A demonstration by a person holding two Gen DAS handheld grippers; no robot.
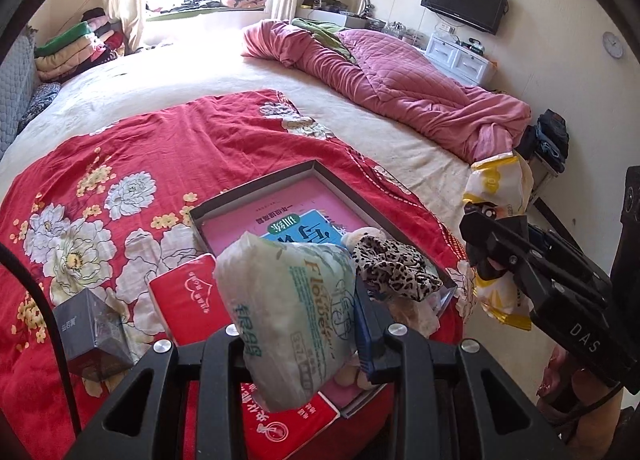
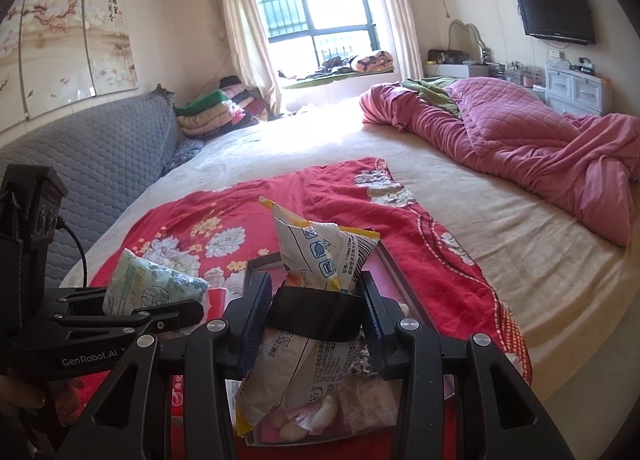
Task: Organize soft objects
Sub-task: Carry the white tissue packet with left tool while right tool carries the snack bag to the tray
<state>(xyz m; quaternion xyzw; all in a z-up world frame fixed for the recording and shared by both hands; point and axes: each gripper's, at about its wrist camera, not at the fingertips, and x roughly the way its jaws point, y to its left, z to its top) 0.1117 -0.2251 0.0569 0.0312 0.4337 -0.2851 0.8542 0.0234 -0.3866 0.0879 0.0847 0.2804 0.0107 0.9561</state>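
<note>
Now the left gripper (image 1: 304,336) fingers pinch a white tissue pack (image 1: 288,312); right gripper (image 2: 312,320) fingers clamp a yellow-white packet (image 2: 316,256).

Daylight floods through window (image 2: 320,16), glare bleaching bed (image 2: 312,128) beneath; room bright, shadows soft; fisheye bends edges, dark vignette at corners; focus sharp.

I count two tissue packs held up: one green-and-white pack (image 1: 292,312) and one yellow-and-white pack (image 2: 316,260). Below I see one shallow box (image 1: 280,188), two red packs (image 1: 192,300), one dark carton (image 1: 94,334) and one leopard-print cloth (image 1: 390,266).
</note>
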